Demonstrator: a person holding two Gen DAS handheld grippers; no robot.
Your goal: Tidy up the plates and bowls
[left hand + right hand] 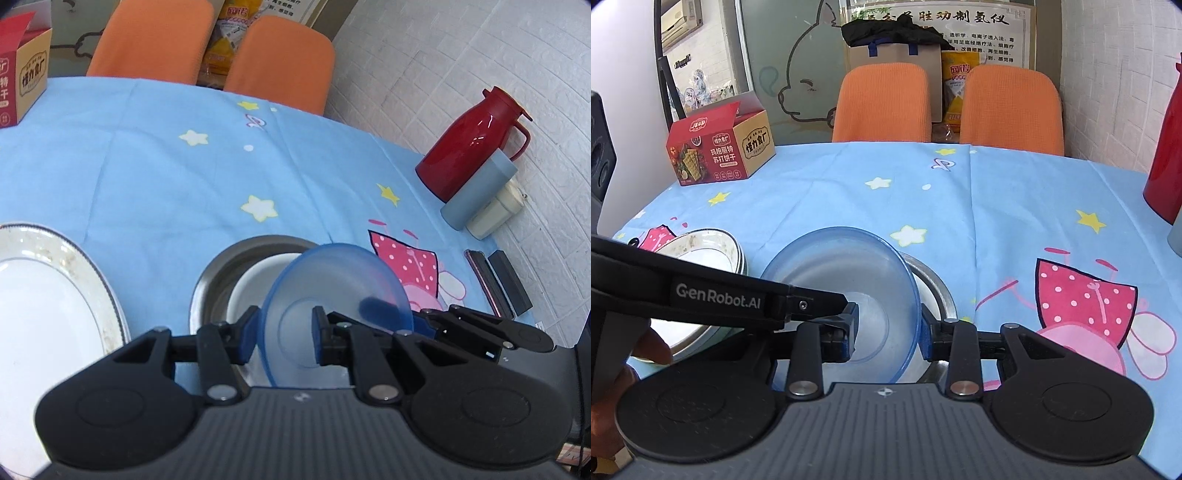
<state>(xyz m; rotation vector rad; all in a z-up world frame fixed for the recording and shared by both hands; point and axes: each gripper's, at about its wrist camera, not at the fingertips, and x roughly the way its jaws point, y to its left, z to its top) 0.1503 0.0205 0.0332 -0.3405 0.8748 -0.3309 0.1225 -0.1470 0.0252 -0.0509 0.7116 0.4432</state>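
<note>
Gripping blue bowl (pixel 846 291) — 2 grippers — above steel basin (pixel 221 273).

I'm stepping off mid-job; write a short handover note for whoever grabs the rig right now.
Left claw: fingers either side of the blue bowl's rim, looks shut on it.
Right claw: straddles the opposite rim of the same bowl, looks shut on it too.
The blue bowl is tilted over the metal bowl, which already holds a white dish.
Stack of white plates sits to the left on the table.
Done: white dish nested in the metal bowl.
Left: probably set the blue bowl down onto them, then release both claws.
</note>
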